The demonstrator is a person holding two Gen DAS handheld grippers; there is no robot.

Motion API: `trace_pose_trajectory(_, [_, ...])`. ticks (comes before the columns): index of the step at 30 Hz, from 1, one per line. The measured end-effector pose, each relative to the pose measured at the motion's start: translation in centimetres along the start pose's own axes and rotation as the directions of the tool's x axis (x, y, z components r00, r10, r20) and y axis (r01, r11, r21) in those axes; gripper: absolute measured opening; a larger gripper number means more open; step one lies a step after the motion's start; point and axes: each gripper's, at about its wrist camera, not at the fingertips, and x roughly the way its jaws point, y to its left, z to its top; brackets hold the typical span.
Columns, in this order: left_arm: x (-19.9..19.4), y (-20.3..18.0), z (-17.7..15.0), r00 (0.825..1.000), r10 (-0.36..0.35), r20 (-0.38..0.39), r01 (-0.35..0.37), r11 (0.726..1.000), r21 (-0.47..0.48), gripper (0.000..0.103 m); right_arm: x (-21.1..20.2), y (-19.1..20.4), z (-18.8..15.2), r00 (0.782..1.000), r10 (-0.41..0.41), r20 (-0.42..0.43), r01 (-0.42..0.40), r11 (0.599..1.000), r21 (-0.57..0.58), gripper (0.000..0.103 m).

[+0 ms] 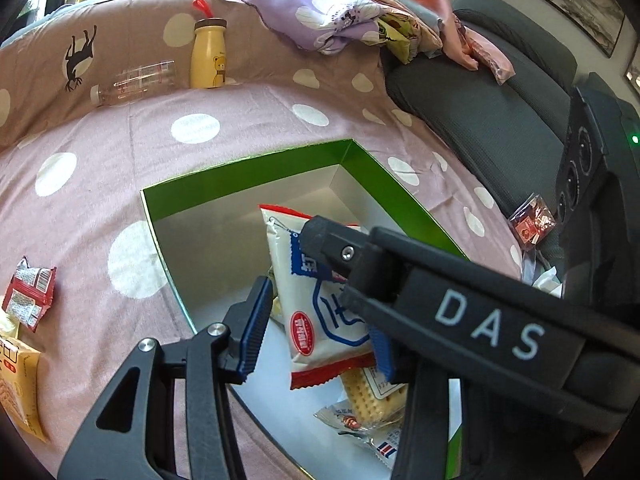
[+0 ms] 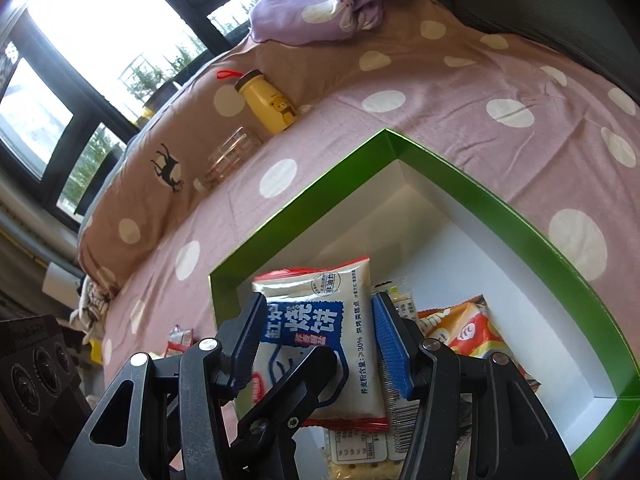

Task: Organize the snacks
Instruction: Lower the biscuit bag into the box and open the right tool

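A white snack packet (image 2: 320, 320) with a blue label and red seals hangs over the open green-rimmed box (image 2: 500, 208). My right gripper (image 2: 320, 304) is shut on it, a blue pad on each side edge. In the left wrist view the same packet (image 1: 316, 304) shows beyond my left gripper (image 1: 320, 312), which stands partly open and does not touch it. The right gripper's black fingers (image 1: 320, 240) cross in front from the right. One left finger (image 2: 304, 380) lies in front of the packet's lower half. Inside the box (image 1: 248, 164) lie cracker packets (image 1: 368, 400) and an orange packet (image 2: 468, 332).
The box sits on a pink polka-dot sheet (image 1: 240, 120). Loose snacks lie at the left: a red packet (image 1: 28, 296) and a yellow one (image 1: 16, 380). A small red packet (image 1: 534, 222) lies at the right. Behind are a yellow bottle (image 1: 208, 56), a clear bottle (image 1: 136, 82), piled cloth (image 1: 360, 8) and a dark cushion (image 1: 480, 112).
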Motion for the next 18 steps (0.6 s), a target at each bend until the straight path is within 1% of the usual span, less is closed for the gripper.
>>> trace_pose_trajectory(3, [-0.2, -0.4, -0.2, 1.0, 0.026, 0.013, -0.027, 1.0, 0.015, 0.047, 0.0, -0.2, 0.1, 1.0, -0.026, 0.005, 0.026, 1.0, 0.004, 0.058])
trace_pose_trajectory(5, [-0.7, -0.4, -0.2, 0.999, 0.034, 0.017, -0.034, 0.999, 0.012, 0.047, -0.1, -0.3, 0.1, 1.0, -0.028, 0.01, 0.028, 1.0, 0.005, 0.058])
trace_pose_trajectory(7, [-1.4, -0.1, -0.2, 0.999, 0.026, 0.02, -0.026, 1.0, 0.003, 0.051, -0.4, -0.3, 0.1, 0.999, -0.023, 0.023, 0.022, 1.0, 0.006, 0.058])
trace_pose_trajectory(9, [-2.4, 0.1, -0.3, 0.999, 0.029, 0.03, -0.029, 1.0, -0.001, 0.063, -0.8, -0.2, 0.1, 0.999, -0.023, 0.045, 0.023, 1.0, -0.001, 0.058])
trace_pose_trajectory(11, [-3.9, 0.5, -0.6, 0.997, 0.046, 0.056, -0.046, 0.999, -0.001, 0.07, -1.3, 0.1, 0.1, 0.998, -0.021, 0.067, 0.022, 1.0, -0.015, 0.058])
trace_pose_trajectory(12, [-4.5, 0.8, -0.7, 0.996, 0.059, 0.066, -0.059, 0.998, -0.005, 0.073, -1.5, 0.3, 0.1, 0.997, -0.015, 0.074, 0.017, 1.0, -0.023, 0.06])
trace_pose_trajectory(16, [-7.8, 2.9, -1.9, 0.987, 0.123, 0.104, -0.118, 0.991, -0.056, 0.082, -2.3, 1.6, -0.3, 0.994, 0.031, 0.103, -0.024, 0.997, -0.07, 0.063])
trace_pose_trajectory(18, [-9.6, 4.5, -2.9, 0.978, 0.174, 0.116, -0.164, 0.982, -0.092, 0.086, -2.6, 2.4, -0.6, 0.993, 0.041, 0.112, -0.03, 0.995, -0.099, 0.065])
